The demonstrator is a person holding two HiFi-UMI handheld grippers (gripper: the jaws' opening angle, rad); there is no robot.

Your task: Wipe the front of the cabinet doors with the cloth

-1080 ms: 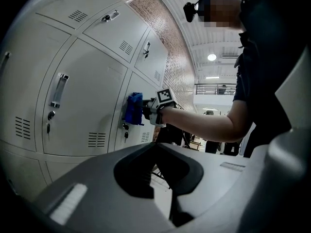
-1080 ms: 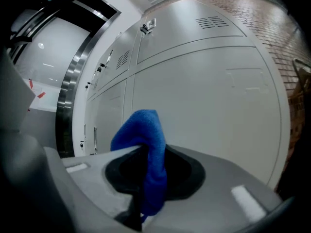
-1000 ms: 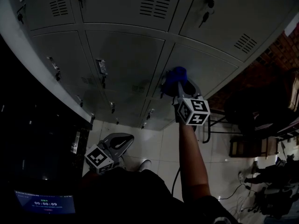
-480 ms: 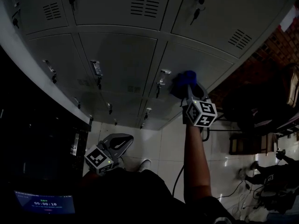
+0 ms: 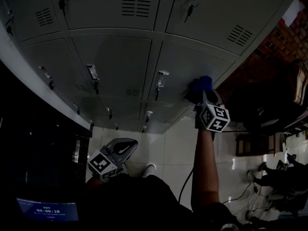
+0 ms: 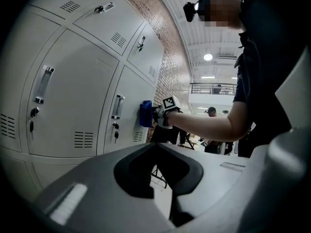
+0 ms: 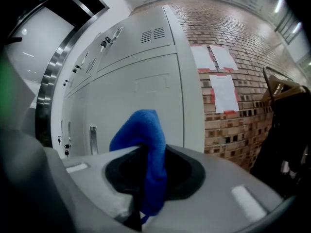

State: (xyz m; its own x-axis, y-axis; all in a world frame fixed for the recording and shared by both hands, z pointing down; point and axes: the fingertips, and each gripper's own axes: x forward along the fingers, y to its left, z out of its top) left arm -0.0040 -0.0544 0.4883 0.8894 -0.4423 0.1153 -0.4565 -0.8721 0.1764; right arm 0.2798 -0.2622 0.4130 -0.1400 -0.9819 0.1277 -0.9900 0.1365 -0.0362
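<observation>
Right tool (image 5: 202, 94) first: its jaws are squeezed tight on the cloth (image 5: 200, 85), and I hold it out at the end of my arm. My left tool (image 5: 124, 147) hangs low by my side, over the shiny floor tiles (image 5: 159, 146). Its jaws are closed together with nothing in them.

The cabinet (image 5: 120, 61) is the biggest thing. It is a wall of grey metal lockers, hard and smooth, with flat square doors in rows.

The door (image 5: 187, 64) I am on is in the right column, one row below the top. The cloth sits near that door's right edge and is pressed against the metal.

The cloth is bright blue, soft and fuzzy. In the right gripper view it is a long folded bunch (image 7: 146, 144). It stands up out of the jaws, and its long way runs along the tool toward the door. Its rounded top flops over to the left.

A shiny metal handle (image 5: 162, 77) sits at the left side of this door, apart from the cloth. Thin vent slots (image 5: 239, 34) are cut in the door above. A small key (image 5: 189, 9) hangs from that door's lock.
</observation>
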